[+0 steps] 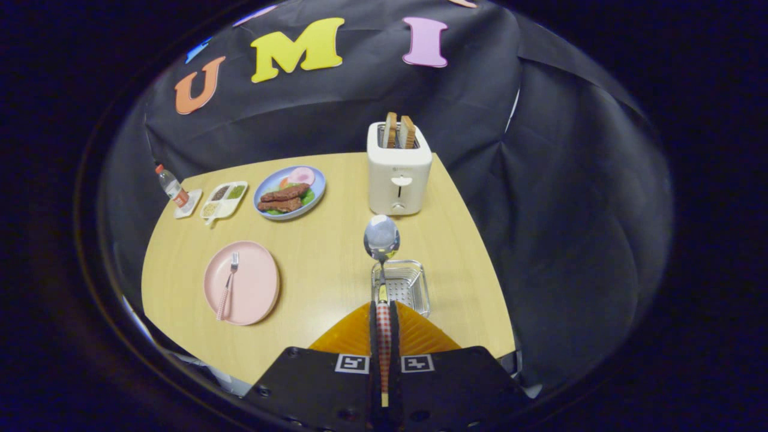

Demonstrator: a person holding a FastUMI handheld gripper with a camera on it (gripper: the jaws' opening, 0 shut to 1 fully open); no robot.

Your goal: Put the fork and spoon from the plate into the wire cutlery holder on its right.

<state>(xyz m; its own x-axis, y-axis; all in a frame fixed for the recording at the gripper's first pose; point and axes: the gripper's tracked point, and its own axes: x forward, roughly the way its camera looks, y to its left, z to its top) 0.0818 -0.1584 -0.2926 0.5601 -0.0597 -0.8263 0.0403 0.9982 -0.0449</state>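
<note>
Carrying spoon bowl-forward | my tongs are closed tight on its checked handle, so it points straight ahead | wire cutlery holder sits just under the bowl, ready for my drop | fork waits on pink plate, far side of table.

Even overhead light, bright table, glare on spoon bowl — dim surroundings, strong fisheye bending, sharp focus

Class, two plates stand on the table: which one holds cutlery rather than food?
The pink plate: a fork lies on it. The blue plate farther back holds food.
</note>
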